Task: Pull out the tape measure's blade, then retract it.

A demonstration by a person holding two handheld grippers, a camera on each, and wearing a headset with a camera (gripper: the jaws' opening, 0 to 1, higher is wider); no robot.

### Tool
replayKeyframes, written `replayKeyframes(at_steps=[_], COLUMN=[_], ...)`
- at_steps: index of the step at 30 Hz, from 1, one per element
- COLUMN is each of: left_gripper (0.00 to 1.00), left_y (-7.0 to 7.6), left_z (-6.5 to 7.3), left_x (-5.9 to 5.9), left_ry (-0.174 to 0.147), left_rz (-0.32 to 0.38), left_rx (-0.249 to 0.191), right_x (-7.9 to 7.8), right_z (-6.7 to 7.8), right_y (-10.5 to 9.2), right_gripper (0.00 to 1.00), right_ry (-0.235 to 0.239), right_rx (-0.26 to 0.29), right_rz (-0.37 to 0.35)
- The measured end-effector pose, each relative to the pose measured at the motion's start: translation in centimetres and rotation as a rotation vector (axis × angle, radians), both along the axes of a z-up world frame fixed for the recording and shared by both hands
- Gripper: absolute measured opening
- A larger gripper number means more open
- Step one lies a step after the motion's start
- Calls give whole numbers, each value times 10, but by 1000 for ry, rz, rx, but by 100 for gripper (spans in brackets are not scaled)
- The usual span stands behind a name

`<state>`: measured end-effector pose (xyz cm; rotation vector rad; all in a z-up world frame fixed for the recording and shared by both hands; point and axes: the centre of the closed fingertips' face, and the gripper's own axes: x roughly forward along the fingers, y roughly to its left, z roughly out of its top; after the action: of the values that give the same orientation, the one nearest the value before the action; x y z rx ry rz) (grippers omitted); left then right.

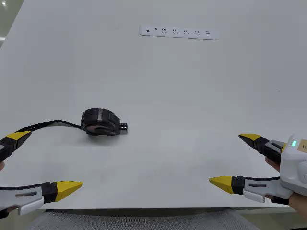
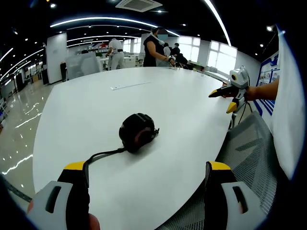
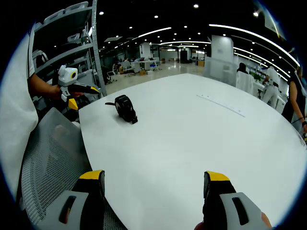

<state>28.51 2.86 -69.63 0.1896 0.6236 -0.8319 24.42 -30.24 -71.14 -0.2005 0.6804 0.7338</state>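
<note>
The left tool (image 1: 55,159) is hovering wide open at the near edge of the desk (image 1: 192,86), and the right tool (image 1: 225,158) is also standing open, both holding nothing. The black tape measure (image 1: 100,122) is lying on the desk ahead of the left tool, its strap (image 1: 48,125) trailing toward that tool. A white power strip (image 1: 179,32) is lying far behind.

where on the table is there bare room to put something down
Widest free patch: the table from the tape measure rightward, between the power strip at the far edge and the right claw at the near edge. The stretch between both claws is bare too. Most crowded: near left, with tape measure, its strap and the left claw.
</note>
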Motion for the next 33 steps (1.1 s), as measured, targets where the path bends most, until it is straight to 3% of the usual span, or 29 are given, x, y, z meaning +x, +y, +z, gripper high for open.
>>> replayKeyframes(at_steps=[19, 33], left_gripper=[99, 99], left_y=[1, -2], left_z=[-3, -5], left_x=[-1, 9], left_ry=[18, 6], left_rz=[4, 1], left_rx=[3, 7], right_x=[-1, 7], right_z=[-2, -2], right_y=[0, 3], right_gripper=[87, 86], right_ry=[1, -1], right_rx=[-2, 2], right_rz=[2, 8])
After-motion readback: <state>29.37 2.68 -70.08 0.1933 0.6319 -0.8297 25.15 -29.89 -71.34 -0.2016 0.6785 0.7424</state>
